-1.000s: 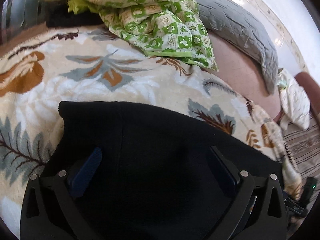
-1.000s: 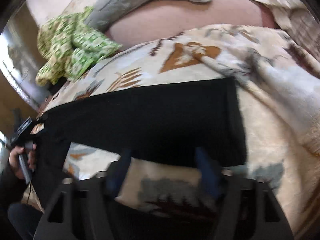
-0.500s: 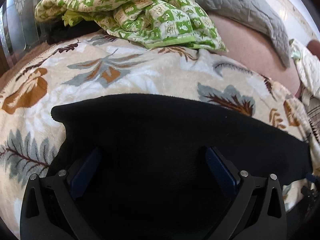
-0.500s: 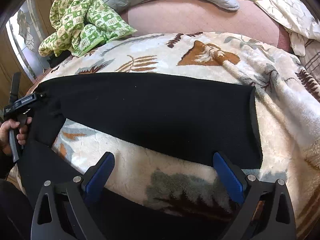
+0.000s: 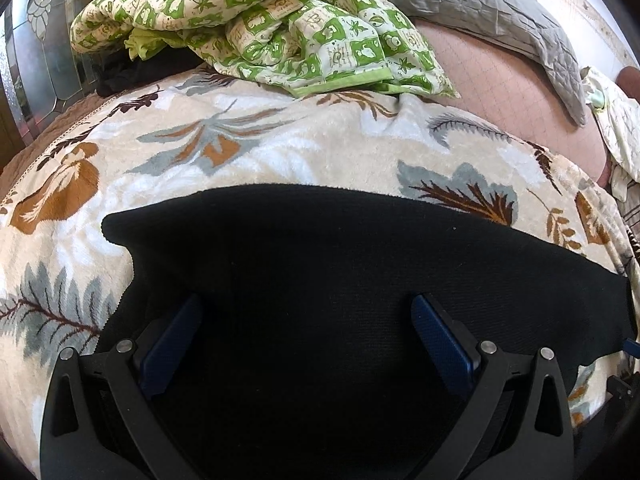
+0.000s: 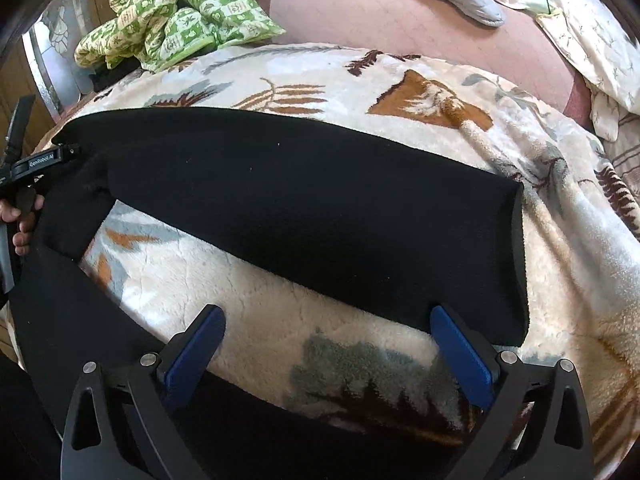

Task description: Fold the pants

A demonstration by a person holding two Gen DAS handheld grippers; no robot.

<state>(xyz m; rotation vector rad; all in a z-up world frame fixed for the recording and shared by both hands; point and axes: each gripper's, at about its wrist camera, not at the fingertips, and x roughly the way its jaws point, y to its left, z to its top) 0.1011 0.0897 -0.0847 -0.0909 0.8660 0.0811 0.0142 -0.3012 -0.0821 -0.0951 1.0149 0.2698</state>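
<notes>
The black pants (image 6: 304,200) lie spread on the leaf-patterned blanket (image 6: 328,80) that covers the bed. In the right wrist view, one leg runs as a broad band across the blanket from the left edge to its hem at the right, and a second dark band of the pants crosses the bottom of the view under my gripper frame; a strip of bare blanket separates the two.

My right gripper (image 6: 326,344) stands fully spread above that blanket strip; its blue pads (image 6: 460,356) hold nothing. My left gripper (image 5: 306,332) is also wide open, poised over the black fabric with no cloth pinched between its pads (image 5: 438,344).

In the right wrist view, my left hand (image 6: 22,220) grips its handle at the far left edge, beside the pants. A green-checked quilt (image 5: 280,28) and a grey quilted cover (image 5: 492,8) lie at the far side of the bed, well apart from the pants
</notes>
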